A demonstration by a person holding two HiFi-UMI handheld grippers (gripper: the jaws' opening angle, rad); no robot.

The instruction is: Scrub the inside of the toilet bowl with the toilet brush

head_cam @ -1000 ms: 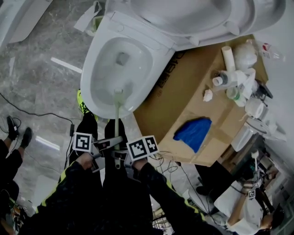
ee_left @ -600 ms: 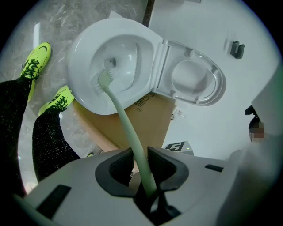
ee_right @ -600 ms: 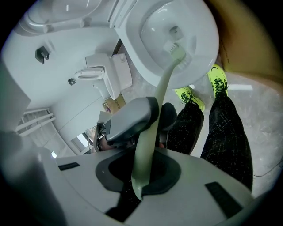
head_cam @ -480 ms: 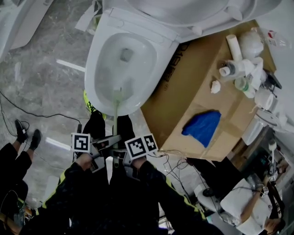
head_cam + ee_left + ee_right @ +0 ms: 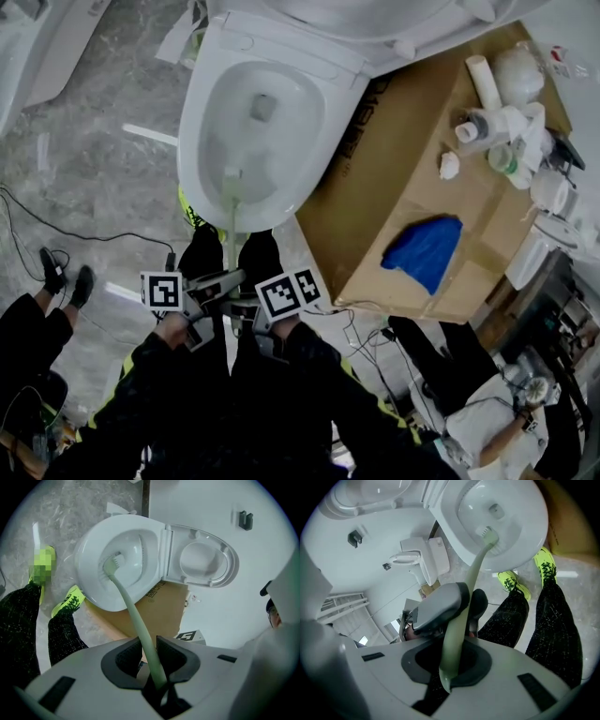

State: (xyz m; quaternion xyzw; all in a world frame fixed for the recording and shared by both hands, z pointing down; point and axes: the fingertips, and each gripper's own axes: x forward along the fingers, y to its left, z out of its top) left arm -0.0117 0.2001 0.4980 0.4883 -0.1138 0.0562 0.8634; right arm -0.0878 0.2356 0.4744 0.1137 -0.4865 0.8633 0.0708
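Note:
A white toilet bowl [image 5: 192, 141] stands open on the grey floor, its lid [image 5: 206, 559] raised. The pale green toilet brush [image 5: 232, 220] reaches from my hands into the bowl, and its head [image 5: 232, 176] lies against the near inner wall, below the drain. My left gripper [image 5: 214, 286] and right gripper [image 5: 248, 314] sit side by side over my legs, both shut on the handle. In the left gripper view the handle [image 5: 136, 620] runs out between the pads of the left gripper [image 5: 149, 648] to the brush head [image 5: 110, 563]. In the right gripper view the right gripper [image 5: 452, 663] clamps the handle's end [image 5: 461, 620].
A large cardboard box [image 5: 422, 159] stands right of the toilet, with a blue cloth [image 5: 427, 248] and several white bottles and fittings [image 5: 502, 122] on it. A black cable [image 5: 84, 234] trails on the floor at left. My yellow shoes [image 5: 65, 602] stand at the bowl's front. Another person's feet [image 5: 56, 272] are at far left.
The brush head has slid a little to the left along the near inner wall of the bowl. Both grippers keep their hold on the handle, and the head view has shifted.

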